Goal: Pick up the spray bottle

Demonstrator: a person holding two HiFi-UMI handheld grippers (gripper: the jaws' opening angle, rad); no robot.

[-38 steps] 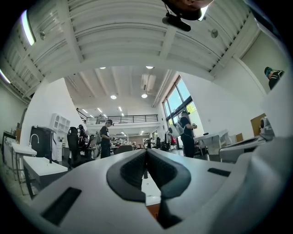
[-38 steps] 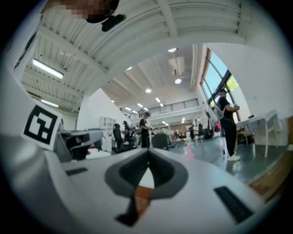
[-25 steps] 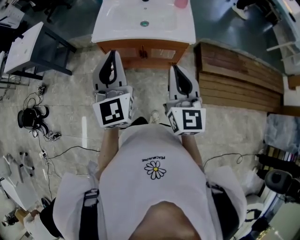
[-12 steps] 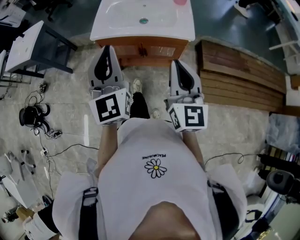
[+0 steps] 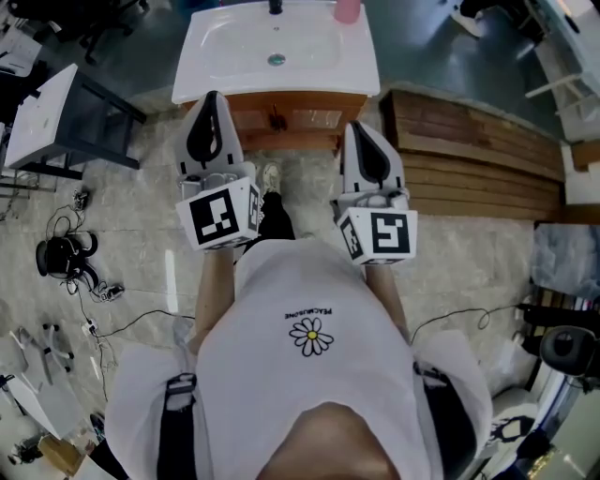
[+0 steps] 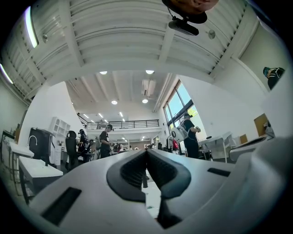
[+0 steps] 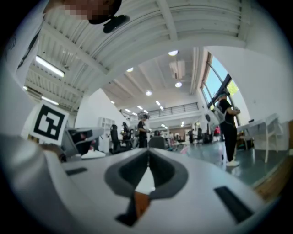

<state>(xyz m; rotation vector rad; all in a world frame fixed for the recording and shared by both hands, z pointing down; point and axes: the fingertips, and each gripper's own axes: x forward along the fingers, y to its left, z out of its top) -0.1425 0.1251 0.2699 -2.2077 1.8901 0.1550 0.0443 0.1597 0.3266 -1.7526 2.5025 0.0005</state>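
A pink object stands at the back right of the white basin, cut off by the head view's top edge; I cannot tell whether it is the spray bottle. Both grippers are held out level in front of the person's chest, well short of the basin. In the head view my left gripper reaches the front edge of the wooden cabinet, and my right gripper sits just below that edge. Each is shut and empty: the left gripper and right gripper show jaws pressed together with nothing between them.
A dark side table with a white top stands to the left. A wooden slatted platform lies to the right. Cables and a headset litter the floor at left. People stand far off in the hall. A faucet rises behind the basin.
The person has stepped toward the basin: it now sits lower in the head view and shows more of itself. Both grippers have moved forward with the body and stay shut.
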